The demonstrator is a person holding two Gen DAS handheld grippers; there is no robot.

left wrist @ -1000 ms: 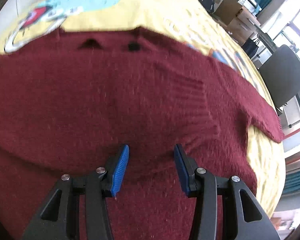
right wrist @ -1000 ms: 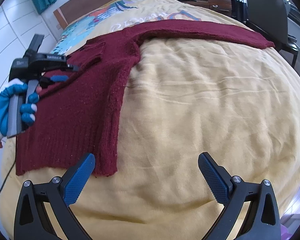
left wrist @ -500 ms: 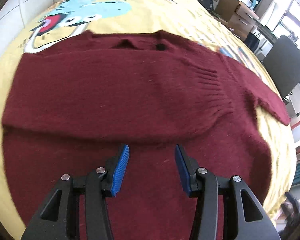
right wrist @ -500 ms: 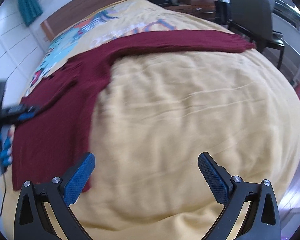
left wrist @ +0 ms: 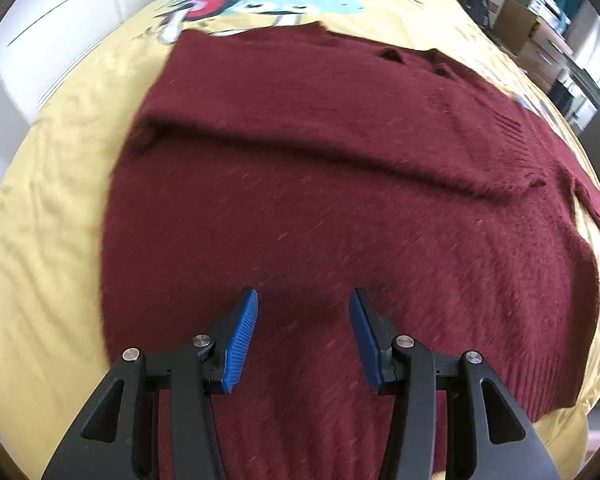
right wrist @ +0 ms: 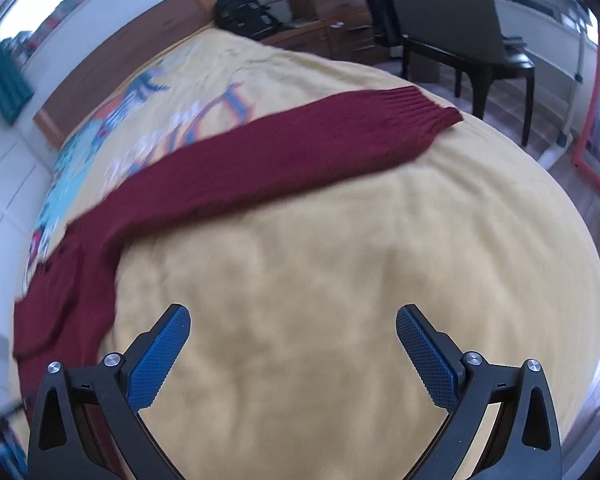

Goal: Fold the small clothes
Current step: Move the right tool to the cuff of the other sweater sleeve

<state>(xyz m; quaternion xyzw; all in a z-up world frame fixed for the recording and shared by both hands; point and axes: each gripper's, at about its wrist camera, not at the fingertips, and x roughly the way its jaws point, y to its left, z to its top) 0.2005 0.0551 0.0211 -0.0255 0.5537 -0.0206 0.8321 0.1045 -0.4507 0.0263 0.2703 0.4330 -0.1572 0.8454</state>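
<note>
Since a second ago both views have slid across the bed (right wrist: 340,240): the left one now takes in the whole sweater (left wrist: 300,200) body with bare yellow cover at its left edge. The left claw (left wrist: 303,336) hangs partly spread above the dark red knit, pinching nothing. One sleeve lies folded across the chest. The other sleeve (right wrist: 280,160) stretches long toward the bed's far right edge, cuff outward, though blur softens it. The right claw (right wrist: 293,356) is spread wide, empty.

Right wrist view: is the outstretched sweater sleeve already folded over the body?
No, the sleeve lies stretched straight across the yellow bedspread, away from the sweater body.
</note>
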